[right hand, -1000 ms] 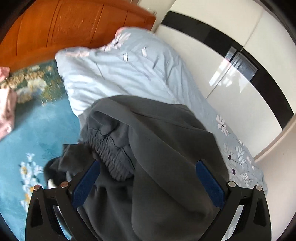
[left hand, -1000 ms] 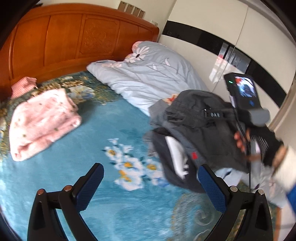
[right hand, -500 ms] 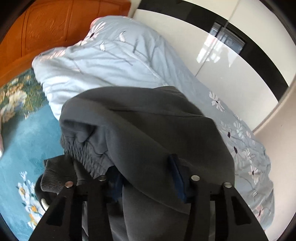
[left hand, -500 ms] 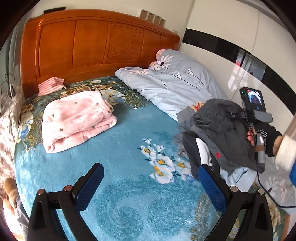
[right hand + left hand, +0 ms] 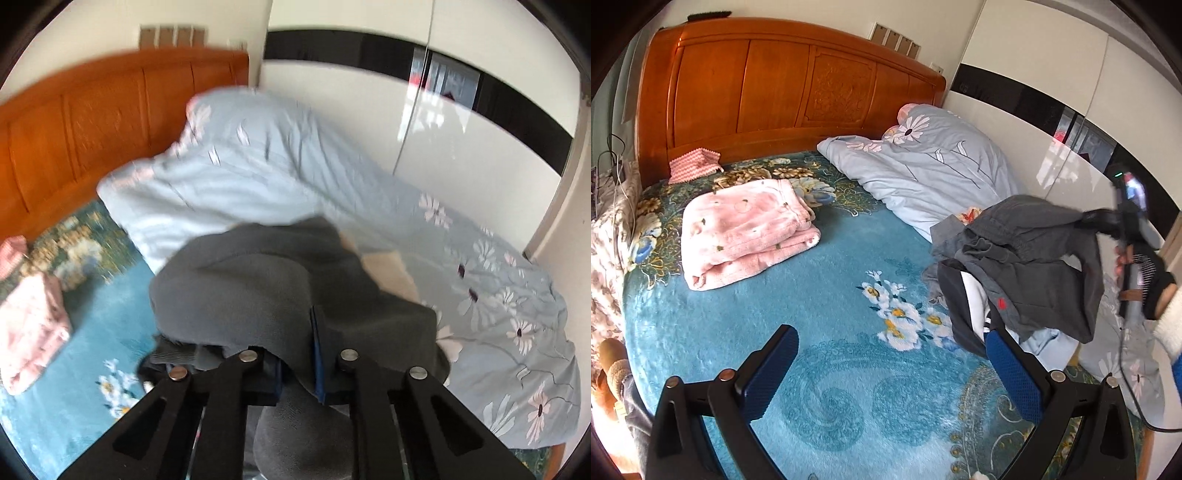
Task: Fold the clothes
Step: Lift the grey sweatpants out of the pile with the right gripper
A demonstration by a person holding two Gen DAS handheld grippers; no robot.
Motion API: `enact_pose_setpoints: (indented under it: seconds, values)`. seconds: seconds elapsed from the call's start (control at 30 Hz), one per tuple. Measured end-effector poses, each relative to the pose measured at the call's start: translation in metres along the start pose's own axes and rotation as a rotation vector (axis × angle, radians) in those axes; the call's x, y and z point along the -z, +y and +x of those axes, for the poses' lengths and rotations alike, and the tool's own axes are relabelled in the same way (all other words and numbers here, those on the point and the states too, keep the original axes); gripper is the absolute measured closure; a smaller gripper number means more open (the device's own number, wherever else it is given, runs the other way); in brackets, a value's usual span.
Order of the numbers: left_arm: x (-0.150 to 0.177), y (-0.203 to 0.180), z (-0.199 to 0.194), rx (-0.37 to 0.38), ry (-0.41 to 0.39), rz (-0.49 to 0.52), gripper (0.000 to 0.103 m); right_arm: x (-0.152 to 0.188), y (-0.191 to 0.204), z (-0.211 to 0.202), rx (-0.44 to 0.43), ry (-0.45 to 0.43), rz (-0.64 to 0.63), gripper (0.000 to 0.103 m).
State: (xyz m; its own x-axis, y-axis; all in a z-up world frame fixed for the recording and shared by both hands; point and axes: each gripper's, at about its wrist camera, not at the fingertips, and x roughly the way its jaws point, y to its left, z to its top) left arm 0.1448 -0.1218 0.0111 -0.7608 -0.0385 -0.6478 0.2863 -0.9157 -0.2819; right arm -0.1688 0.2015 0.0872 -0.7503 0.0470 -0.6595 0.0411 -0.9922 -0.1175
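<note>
We have the right gripper (image 5: pixel 297 363) clamped on the grey garment (image 5: pixel 1030 258) above the bed (image 5: pixel 849 369) — left gripper (image 5: pixel 886 373) wide, empty — so next we judge: spread it flat ahead.

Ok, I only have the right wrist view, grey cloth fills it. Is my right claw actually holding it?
Observer: Yes, the right claw is shut on the grey garment, lifting one edge off the bed.
Operator: And the left claw?
Observer: The left claw is open, holding nothing, above bare blue blanket.
Operator: Anything under the grey piece?
Observer: More clothes; something white shows beneath it.
</note>
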Motion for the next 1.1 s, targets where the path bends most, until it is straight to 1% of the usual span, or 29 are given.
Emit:
enact_pose_setpoints:
  seconds: [0.17, 0.3, 0.37, 0.43, 0.53, 0.57, 0.6, 0.7, 0.77, 0.8, 0.87, 0.9, 0.93, 0.97, 1.03, 1.1]
  values:
    - [0.007, -0.005, -0.017, 0.024, 0.015, -0.002, 0.000, 0.009, -0.033, -0.088, -0.052, -0.144, 0.036, 0.092]
    - [0.014, -0.016, -0.033, 0.042, 0.010, 0.016, 0.000, 0.015, -0.060, -0.158, -0.093, -0.258, 0.064, 0.092]
    - [0.016, -0.023, -0.041, 0.061, 0.004, 0.025, 0.000, 0.020, -0.074, -0.193, -0.114, -0.313, 0.080, 0.092]
    - [0.017, -0.030, -0.049, 0.084, -0.001, 0.035, 0.000, 0.031, -0.093, -0.232, -0.134, -0.349, 0.097, 0.092]
    - [0.020, -0.041, -0.058, 0.113, -0.015, 0.057, 0.000, 0.048, -0.110, -0.308, -0.127, -0.456, 0.065, 0.092]
    - [0.020, -0.044, -0.062, 0.122, -0.019, 0.064, 0.000, 0.050, -0.112, -0.328, -0.112, -0.494, 0.047, 0.092]
    - [0.021, -0.048, -0.065, 0.132, -0.023, 0.069, 0.000, 0.051, -0.114, -0.356, -0.096, -0.548, 0.025, 0.092]
    - [0.023, -0.056, -0.071, 0.166, -0.027, 0.070, 0.000, 0.044, -0.117, -0.420, -0.097, -0.650, -0.014, 0.092]
    - [0.024, -0.059, -0.076, 0.178, -0.034, 0.073, 0.000, 0.038, -0.114, -0.446, -0.111, -0.705, -0.037, 0.092]
    - [0.026, -0.060, -0.079, 0.181, -0.040, 0.078, 0.000, 0.036, -0.112, -0.451, -0.124, -0.717, -0.036, 0.092]
    - [0.028, -0.059, -0.084, 0.180, -0.050, 0.089, 0.000, 0.031, -0.106, -0.452, -0.165, -0.720, -0.036, 0.092]
    - [0.028, -0.057, -0.087, 0.181, -0.056, 0.087, 0.000, 0.028, -0.102, -0.448, -0.191, -0.707, -0.039, 0.092]
    - [0.028, -0.053, -0.089, 0.182, -0.058, 0.080, 0.000, 0.025, -0.095, -0.437, -0.221, -0.671, -0.051, 0.092]
    - [0.028, -0.049, -0.090, 0.185, -0.055, 0.069, 0.000, 0.024, -0.087, -0.424, -0.251, -0.629, -0.065, 0.092]
    - [0.029, -0.040, -0.091, 0.187, -0.044, 0.048, 0.000, 0.024, -0.063, -0.388, -0.305, -0.507, -0.109, 0.091]
    - [0.033, -0.031, -0.089, 0.181, -0.027, 0.032, 0.000, 0.036, -0.032, -0.336, -0.374, -0.357, -0.148, 0.091]
